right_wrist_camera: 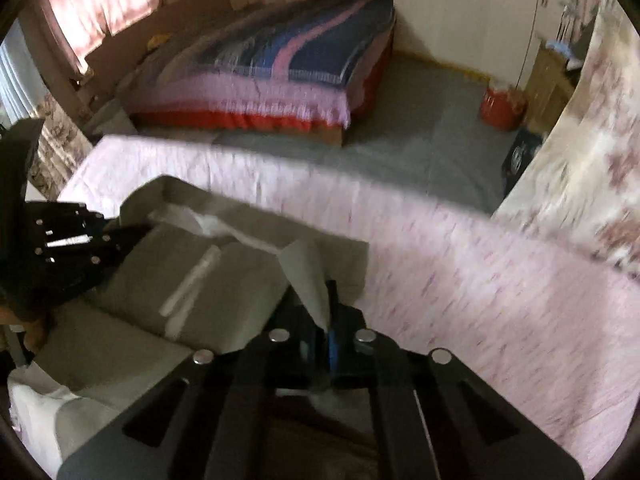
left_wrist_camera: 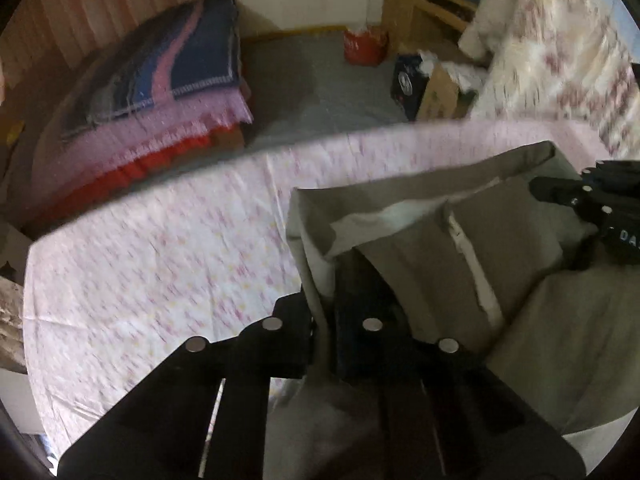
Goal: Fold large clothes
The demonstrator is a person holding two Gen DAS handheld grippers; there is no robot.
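The khaki garment, probably trousers because a zip and a pale lining show, lies partly lifted on the pink sheet of the bed; the left gripper has its fingers pressed together on one edge of the cloth, and the right gripper is clamped on the other edge. I judge the cloth soft, light and limp, so it will sag between the two grips; the thick edge is a better hold than one thin layer. The sheet is flat and smooth; behind are a second bed with a striped blanket, a grey floor and a red bag.
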